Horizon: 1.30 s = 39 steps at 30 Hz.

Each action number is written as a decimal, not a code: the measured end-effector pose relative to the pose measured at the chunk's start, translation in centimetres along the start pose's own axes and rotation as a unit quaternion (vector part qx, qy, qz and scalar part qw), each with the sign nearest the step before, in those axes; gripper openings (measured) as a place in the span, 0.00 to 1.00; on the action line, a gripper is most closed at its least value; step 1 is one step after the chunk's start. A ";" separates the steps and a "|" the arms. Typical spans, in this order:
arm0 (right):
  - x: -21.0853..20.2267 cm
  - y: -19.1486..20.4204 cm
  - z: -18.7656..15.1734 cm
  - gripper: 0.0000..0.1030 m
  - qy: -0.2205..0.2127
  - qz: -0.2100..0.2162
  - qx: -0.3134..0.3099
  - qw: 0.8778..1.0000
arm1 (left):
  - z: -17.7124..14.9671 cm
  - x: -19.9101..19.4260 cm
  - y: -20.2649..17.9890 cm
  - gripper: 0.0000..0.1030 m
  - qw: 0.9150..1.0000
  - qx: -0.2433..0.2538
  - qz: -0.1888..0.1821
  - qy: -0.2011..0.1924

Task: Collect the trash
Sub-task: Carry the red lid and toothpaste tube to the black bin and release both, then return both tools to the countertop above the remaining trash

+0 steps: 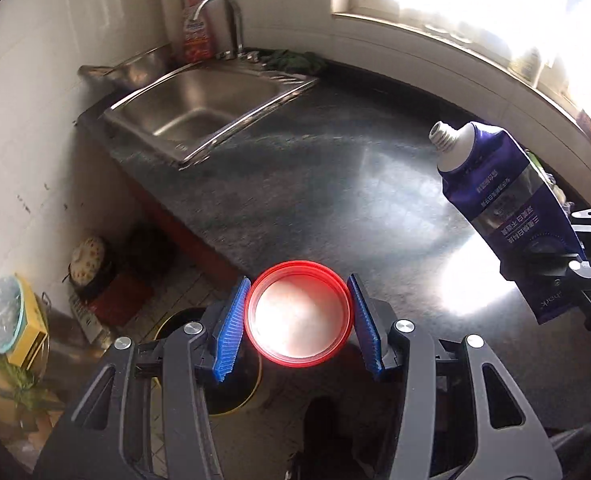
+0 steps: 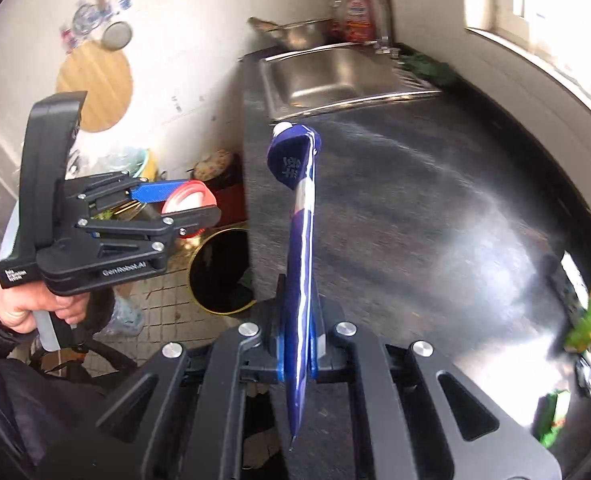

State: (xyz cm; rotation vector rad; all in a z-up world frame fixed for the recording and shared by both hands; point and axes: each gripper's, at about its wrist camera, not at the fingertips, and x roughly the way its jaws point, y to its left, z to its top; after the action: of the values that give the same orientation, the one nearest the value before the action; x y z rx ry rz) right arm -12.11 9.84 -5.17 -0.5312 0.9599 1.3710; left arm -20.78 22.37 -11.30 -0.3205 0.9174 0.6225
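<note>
My left gripper (image 1: 298,316) pinches the red lid (image 1: 298,314) rim to rim between its blue pads, light and stiff but slick, so I keep the squeeze across the widest part. My right gripper (image 2: 298,354) is clamped on the flattened purple tube (image 2: 297,264), soft and floppy, held low by its crimped end. Beyond and below, the bin (image 2: 223,276) waits on the floor

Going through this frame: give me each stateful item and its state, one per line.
left gripper: shut on red lid
red lid: gripped at its rim, open side toward camera
right gripper: shut on purple tube
purple tube: uncapped, flattened, held by its tail
trash bin: open, on the floor
sink: looks empty, no water visibly running
</note>
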 end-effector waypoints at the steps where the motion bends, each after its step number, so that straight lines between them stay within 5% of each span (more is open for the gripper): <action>1: 1.6 1.5 1.0 0.08 0.007 0.016 -0.012 1.000 | -0.8 0.2 1.9 0.47 1.000 -0.018 0.012 0.006; 9: 15.5 10.1 5.8 0.08 0.097 0.092 -0.029 0.991 | -7.7 4.2 14.4 0.47 0.987 -0.145 0.058 0.035; 17: 27.3 12.0 6.5 0.09 0.188 0.089 -0.012 0.978 | -11.3 11.6 19.2 0.47 0.977 -0.203 0.034 0.059; 23: 31.0 12.0 6.6 0.09 0.203 0.079 -0.010 0.976 | -12.6 14.8 21.3 0.51 0.975 -0.211 0.011 0.065; 25: 32.2 12.1 7.0 0.22 0.218 0.085 -0.005 0.972 | -13.1 15.4 21.9 0.87 0.974 -0.213 0.014 0.074; 26: 32.8 12.1 7.1 0.56 0.230 0.083 -0.005 0.970 | -13.3 15.4 22.1 0.88 0.974 -0.212 0.022 0.069; 27: 32.9 12.3 7.3 0.76 0.232 0.079 -0.003 0.969 | -13.3 15.7 22.3 0.88 0.975 -0.212 0.022 0.069; 33: 31.4 12.1 7.8 0.78 0.213 0.089 -0.012 0.973 | -13.2 14.8 23.0 0.88 0.971 -0.226 0.034 0.074; 39: 26.4 11.7 8.6 0.84 0.185 0.091 -0.006 0.978 | -11.2 11.5 21.6 0.89 0.977 -0.198 0.040 0.072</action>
State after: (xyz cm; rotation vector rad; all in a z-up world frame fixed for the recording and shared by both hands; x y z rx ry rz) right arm -23.14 33.82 -19.69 -0.7404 1.3283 1.4694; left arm -36.22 37.75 -27.11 -0.6954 0.9445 0.8677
